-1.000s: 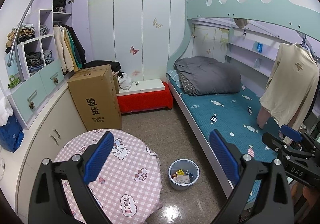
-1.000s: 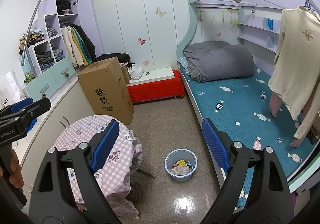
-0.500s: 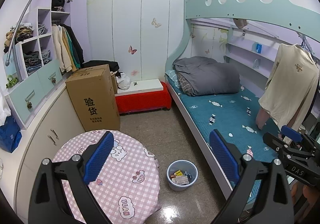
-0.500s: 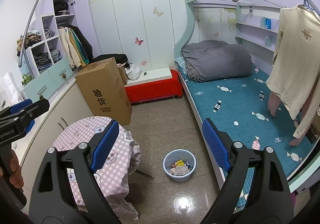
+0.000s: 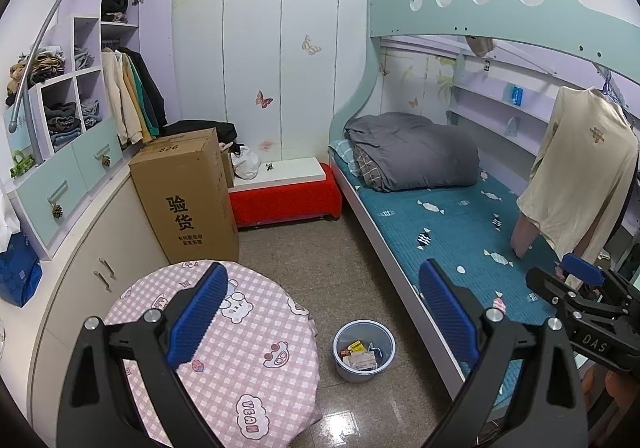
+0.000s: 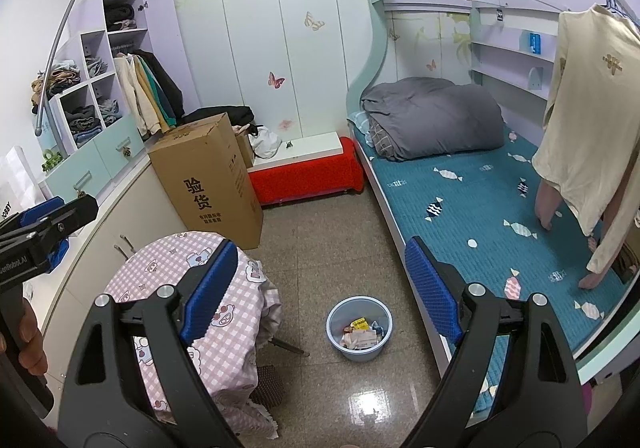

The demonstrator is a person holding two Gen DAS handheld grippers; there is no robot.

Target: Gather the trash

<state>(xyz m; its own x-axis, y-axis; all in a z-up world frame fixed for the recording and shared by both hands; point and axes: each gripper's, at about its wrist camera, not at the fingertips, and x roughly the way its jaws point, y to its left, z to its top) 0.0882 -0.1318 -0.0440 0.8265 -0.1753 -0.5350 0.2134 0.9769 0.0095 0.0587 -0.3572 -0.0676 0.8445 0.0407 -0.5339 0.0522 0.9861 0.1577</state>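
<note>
A pale blue bin (image 5: 364, 350) stands on the floor between the round table and the bed; it holds several scraps of paper and wrappers (image 5: 358, 356). It also shows in the right wrist view (image 6: 359, 328). My left gripper (image 5: 322, 312) is open and empty, high above the table edge and the bin. My right gripper (image 6: 318, 288) is open and empty, also high above the bin. A pink candy wrapper (image 6: 512, 286) lies on the bed's near edge, among printed candy patterns.
A round table with a pink checked cloth (image 5: 224, 352) stands at left. A tall cardboard box (image 5: 186, 199) and a red bench (image 5: 286, 197) stand behind. A bunk bed (image 5: 460, 215) with a grey quilt fills the right. A shirt (image 5: 580, 175) hangs there.
Both views have drifted slightly; the left view shifted a little toward the left and down. Both grippers stay open and empty.
</note>
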